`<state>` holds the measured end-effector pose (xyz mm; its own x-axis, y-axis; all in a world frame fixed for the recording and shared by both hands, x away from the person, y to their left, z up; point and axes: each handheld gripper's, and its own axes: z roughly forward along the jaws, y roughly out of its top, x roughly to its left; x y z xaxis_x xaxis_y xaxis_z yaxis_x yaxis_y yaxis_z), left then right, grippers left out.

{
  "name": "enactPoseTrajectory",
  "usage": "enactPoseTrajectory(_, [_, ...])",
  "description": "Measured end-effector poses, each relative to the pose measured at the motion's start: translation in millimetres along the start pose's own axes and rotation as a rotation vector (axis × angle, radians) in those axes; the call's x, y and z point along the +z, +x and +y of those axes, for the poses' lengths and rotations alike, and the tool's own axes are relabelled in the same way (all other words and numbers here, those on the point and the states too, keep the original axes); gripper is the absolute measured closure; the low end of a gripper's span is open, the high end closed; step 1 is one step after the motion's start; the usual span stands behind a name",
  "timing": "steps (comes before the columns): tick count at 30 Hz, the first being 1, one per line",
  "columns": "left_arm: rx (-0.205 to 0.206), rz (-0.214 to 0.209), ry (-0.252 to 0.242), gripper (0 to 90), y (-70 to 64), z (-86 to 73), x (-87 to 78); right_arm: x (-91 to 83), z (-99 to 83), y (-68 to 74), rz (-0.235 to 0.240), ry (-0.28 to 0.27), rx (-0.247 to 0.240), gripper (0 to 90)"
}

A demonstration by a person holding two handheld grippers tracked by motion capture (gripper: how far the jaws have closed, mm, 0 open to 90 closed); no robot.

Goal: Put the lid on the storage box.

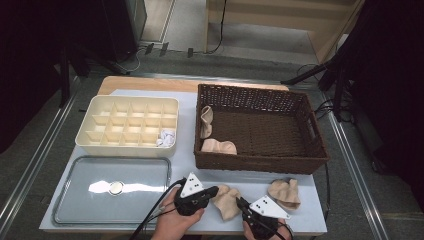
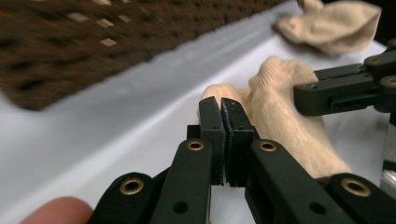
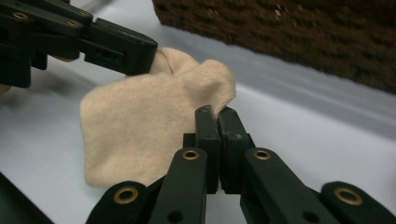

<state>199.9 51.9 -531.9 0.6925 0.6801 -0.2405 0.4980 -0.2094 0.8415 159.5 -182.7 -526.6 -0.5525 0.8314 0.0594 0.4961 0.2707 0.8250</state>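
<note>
A beige sock (image 1: 227, 201) lies bunched on the white table near the front edge, between my two grippers. My left gripper (image 1: 216, 190) comes at it from the left with its jaws pressed together (image 2: 222, 103), the tips against the sock's (image 2: 280, 112) edge. No fabric shows between them. My right gripper (image 1: 239, 201) meets the sock from the right, also shut (image 3: 217, 113), tips touching the sock's (image 3: 140, 126) rounded end. A second beige sock (image 1: 285, 192) lies to the right, apart from both grippers.
A brown wicker basket (image 1: 260, 95) stands just behind and holds two beige socks (image 1: 218, 146) at its left side. A cream divided box (image 1: 127, 102) at the back left holds a white bundle (image 1: 166, 137). A grey tray (image 1: 112, 165) lies front left.
</note>
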Motion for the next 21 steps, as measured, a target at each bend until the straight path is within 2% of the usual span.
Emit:
enactPoseTrajectory(4, [-0.014,0.025,-0.061,90.0,10.8,0.9,-23.5,4.7,13.0,6.4,0.012,-0.027,-0.047,90.0])
enactPoseTrajectory(9, [-0.055,0.056,-0.136,90.0,24.7,-2.1,-54.3,19.4,29.7,16.5,0.044,-0.049,-0.082,90.0])
enactPoseTrajectory(10, [-0.055,0.056,-0.136,90.0,24.7,-2.1,-54.3,19.4,29.7,16.5,0.044,-0.049,-0.082,90.0])
enactPoseTrajectory(12, [-0.078,0.070,-0.174,90.0,30.8,-3.3,-68.9,33.3,39.8,23.3,0.079,-0.054,-0.084,90.0])
enactPoseTrajectory(14, [-0.090,0.071,-0.196,90.0,32.6,-3.2,-76.6,40.5,45.3,27.0,0.099,-0.061,-0.079,90.0])
enactPoseTrajectory(18, [-0.079,0.070,-0.213,90.0,32.6,-3.2,-84.3,56.4,53.8,34.4,0.137,-0.062,-0.085,90.0])
enactPoseTrajectory(21, [-0.085,0.069,-0.210,90.0,32.8,-5.4,-82.6,61.0,53.2,35.1,0.133,-0.053,-0.088,88.8])
